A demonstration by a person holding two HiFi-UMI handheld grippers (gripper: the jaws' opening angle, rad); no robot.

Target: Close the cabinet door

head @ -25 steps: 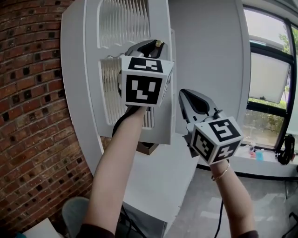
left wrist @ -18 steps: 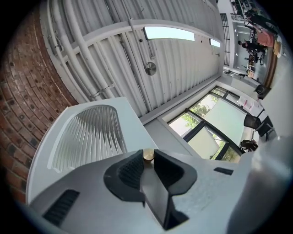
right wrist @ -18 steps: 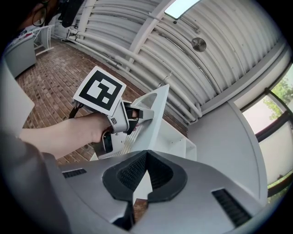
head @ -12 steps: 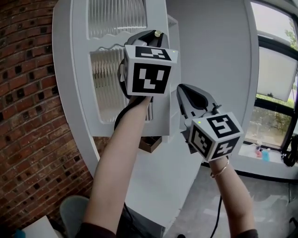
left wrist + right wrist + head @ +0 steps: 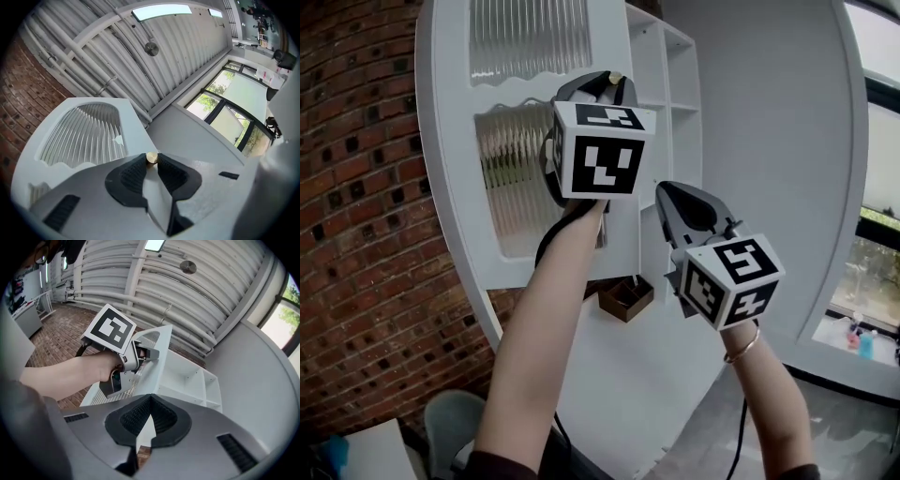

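The white cabinet door [image 5: 448,141] with ribbed glass panels [image 5: 520,187] stands swung out from the cabinet. My left gripper [image 5: 607,84] is up against its right edge, shut on the small brass knob [image 5: 151,157], which sits pinched between the tips of the black pads [image 5: 133,176]. Beyond the knob the door [image 5: 127,123] fills the left gripper view. My right gripper [image 5: 670,195] hovers lower and to the right, apart from the door, with its jaws shut and nothing in them [image 5: 150,398]. The right gripper view shows the left gripper [image 5: 123,357] and the hand on the door [image 5: 152,348].
Open white shelves [image 5: 661,94] show to the right of the door, also the shelves [image 5: 187,376]. A small brown box [image 5: 626,298] sits below the door. A brick wall [image 5: 356,206] runs along the left, a window [image 5: 881,281] at far right, a grey seat [image 5: 450,422] at bottom left.
The door with my left gripper on its knob has shifted left in the head view, and more of the open shelves now shows at its right edge. My right gripper moved along beside it.
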